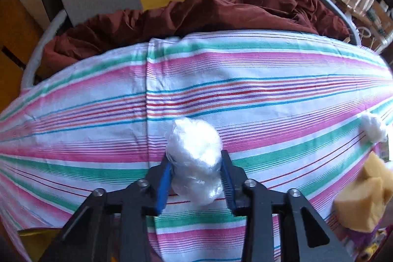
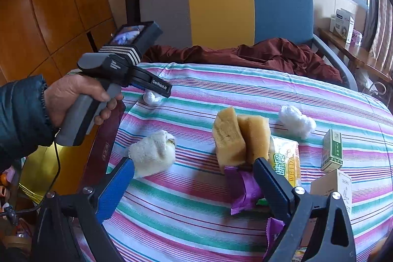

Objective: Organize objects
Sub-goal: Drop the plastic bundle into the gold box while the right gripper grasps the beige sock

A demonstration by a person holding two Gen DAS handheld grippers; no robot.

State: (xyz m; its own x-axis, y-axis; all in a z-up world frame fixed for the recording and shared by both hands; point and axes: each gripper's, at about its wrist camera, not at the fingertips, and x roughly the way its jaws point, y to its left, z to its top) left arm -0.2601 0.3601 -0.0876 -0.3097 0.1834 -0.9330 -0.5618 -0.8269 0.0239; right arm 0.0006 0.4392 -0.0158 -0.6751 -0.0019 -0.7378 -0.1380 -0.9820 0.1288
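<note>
Leftmost in the right wrist view, a hand (image 2: pixel 73 100) in a dark quilted sleeve (image 2: pixel 19 119) held the left gripper (image 2: pixel 157 92) by its grey pistol handle, nose tilted down at a crinkly white plastic wad (image 1: pixel 196 158). From the left wrist view, the blue ribbed pads (image 1: pixel 163 186) pressed that wad on both sides, so the claw was clamped on it. It sat on the striped tablecloth (image 1: pixel 245 90), a smooth woven sheet in pink, green and white bands, with a bare run of cloth stretching toward twelve o'clock up to a rumpled maroon fabric (image 1: pixel 221 14) at the far edge.

Next over, at about nine o'clock from the right gripper (image 2: pixel 194 166), lay a soft cream cloth roll (image 2: pixel 153 155), just beside the blue left finger. The right claw stood wide apart, holding nothing. At its twelve o'clock stood two spongy yellow-brown blocks (image 2: pixel 240 139), porous and squarish, touching each other. A glossy purple wrapper (image 2: pixel 244 190) lay between the fingers. At two o'clock rested a second plastic wad (image 2: pixel 297 120), well clear of the blocks. A yellow printed packet (image 2: pixel 287 158), a small green-and-white box (image 2: pixel 332 150) and a pale carton (image 2: pixel 331 186) crowded the right edge, leaving little free room there.
</note>
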